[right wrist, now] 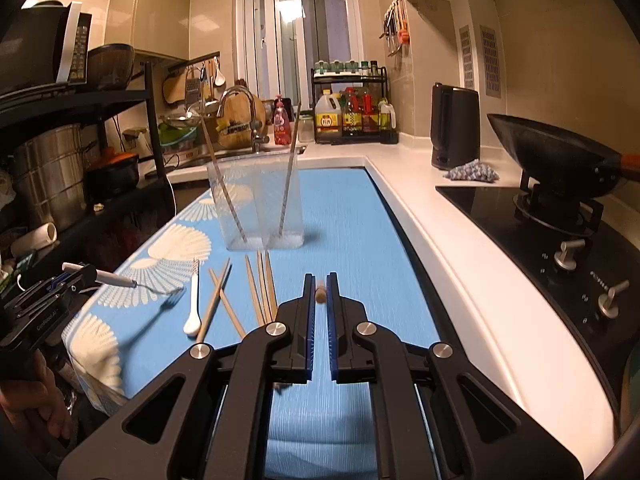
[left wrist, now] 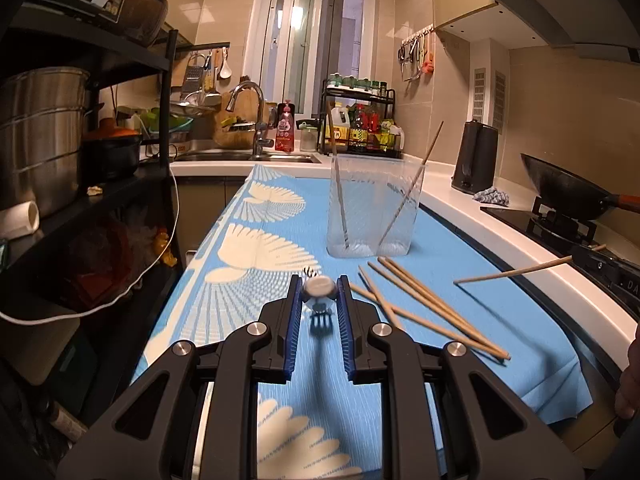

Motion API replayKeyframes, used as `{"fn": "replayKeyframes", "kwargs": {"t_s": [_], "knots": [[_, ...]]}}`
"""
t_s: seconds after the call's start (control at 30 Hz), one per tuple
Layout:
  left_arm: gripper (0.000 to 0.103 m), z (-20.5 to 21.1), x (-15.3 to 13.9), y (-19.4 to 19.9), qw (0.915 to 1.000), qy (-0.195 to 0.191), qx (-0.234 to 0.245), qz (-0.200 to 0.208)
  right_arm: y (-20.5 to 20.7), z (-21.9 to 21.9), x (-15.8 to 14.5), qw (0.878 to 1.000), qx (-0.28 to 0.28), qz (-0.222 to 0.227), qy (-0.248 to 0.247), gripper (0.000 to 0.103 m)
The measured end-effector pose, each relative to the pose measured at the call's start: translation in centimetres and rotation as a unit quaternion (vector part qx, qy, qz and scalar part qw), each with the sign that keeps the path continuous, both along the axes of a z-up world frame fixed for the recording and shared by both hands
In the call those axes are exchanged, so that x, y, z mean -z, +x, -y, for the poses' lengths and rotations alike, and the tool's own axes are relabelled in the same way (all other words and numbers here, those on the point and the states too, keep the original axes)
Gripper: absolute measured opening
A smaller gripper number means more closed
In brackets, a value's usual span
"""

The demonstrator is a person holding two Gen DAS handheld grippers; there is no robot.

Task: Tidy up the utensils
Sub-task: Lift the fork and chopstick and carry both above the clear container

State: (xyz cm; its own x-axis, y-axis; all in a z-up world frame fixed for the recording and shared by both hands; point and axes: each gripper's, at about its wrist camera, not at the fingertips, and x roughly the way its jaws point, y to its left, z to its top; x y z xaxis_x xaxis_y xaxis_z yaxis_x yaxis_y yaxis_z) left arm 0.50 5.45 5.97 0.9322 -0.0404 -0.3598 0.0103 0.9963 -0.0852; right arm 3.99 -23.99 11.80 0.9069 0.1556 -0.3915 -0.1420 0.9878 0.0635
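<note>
The left tongs were closed on the white handle of a fork. In the right wrist view the fork's long axis ran nearly level, handle end toward the left edge and tines pointing right and a little down, just above the blue cloth. In the left wrist view the same fork was seen end-on (its round handle end sat between the blue pads, and the tines showed below it, blurred).

The right tongs were nearly shut on a single wooden chopstick. From the left wrist view its long axis lay almost level, the free tip pointing left toward the middle of the cloth and slightly down, above the edge of the tabletop. From the right wrist view only its round end showed between the pads.

A clear plastic container stood upright on the cloth, further back. Two chopsticks leaned inside it, one toward each side, their upper ends above the rim.

In front of the container, loose chopsticks lay flat on the cloth, some crossing each other, their long axes running roughly from the container toward the camera. A white spoon lay beside them, bowl end nearest the camera and handle pointing toward the container.
</note>
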Motion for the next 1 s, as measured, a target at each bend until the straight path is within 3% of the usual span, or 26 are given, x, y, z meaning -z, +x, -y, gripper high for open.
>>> {"fn": "replayKeyframes", "kwargs": {"t_s": [0.4, 1.0], "knots": [[0.017, -1.7, -4.3, 4.4, 0.9996, -0.015, 0.018, -0.017, 3.6, -1.0, -5.6, 1.000, -0.021, 0.018, 0.007, 0.006], [0.017, -1.1, -9.0, 9.6, 0.9964, -0.012, 0.053, -0.065, 9.0, -4.2, -10.1, 0.998, -0.054, 0.028, 0.005, 0.006]]}}
